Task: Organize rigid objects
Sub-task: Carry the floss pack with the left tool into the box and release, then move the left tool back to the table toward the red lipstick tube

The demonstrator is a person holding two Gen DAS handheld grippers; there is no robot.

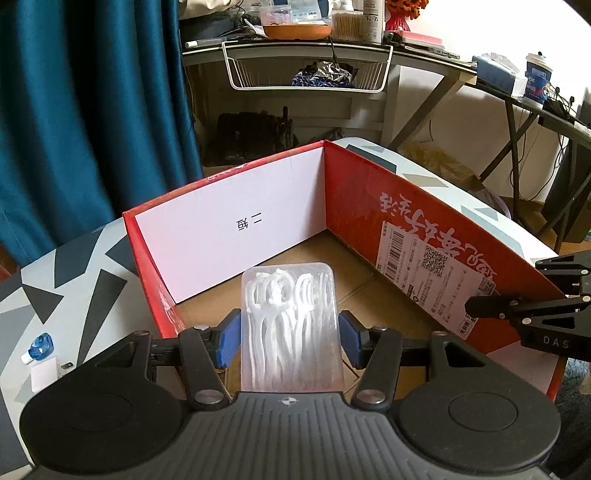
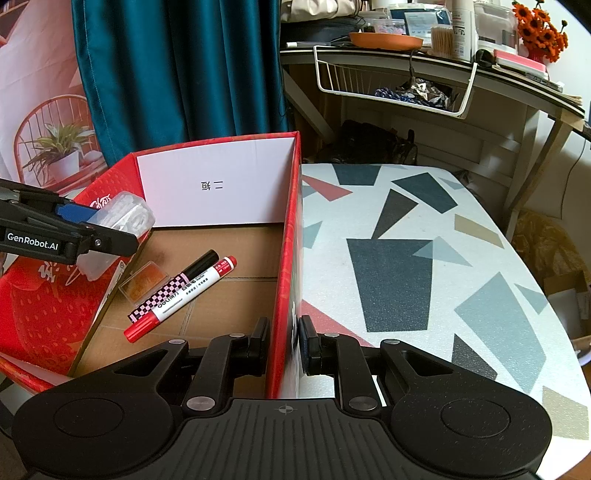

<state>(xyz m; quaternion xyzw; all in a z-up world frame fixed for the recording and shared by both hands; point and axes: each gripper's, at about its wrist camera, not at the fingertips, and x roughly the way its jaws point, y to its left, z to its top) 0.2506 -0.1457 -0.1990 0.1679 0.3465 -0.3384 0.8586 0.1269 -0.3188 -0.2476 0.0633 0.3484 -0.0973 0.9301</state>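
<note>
Left hand-held gripper [image 1: 290,341] clamped on clear floss-pick case [image 1: 290,325] over red cardboard box [image 1: 369,192]; right hand-held gripper [image 2: 283,347] pinching box's side wall.

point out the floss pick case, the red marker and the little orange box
floss pick case [image 1: 290,317]: left wrist view, middle of its clear lid
red marker [image 2: 181,298]: right wrist view, white labelled barrel
little orange box [image 2: 144,281]: right wrist view, centre of its clear top

Curtain: we see a teal curtain [image 2: 177,74] hanging behind.
Basket: our white wire basket [image 1: 306,70] hangs under the cluttered desk [image 2: 517,79].
Flowers: orange flowers [image 2: 541,27] on it.
</note>
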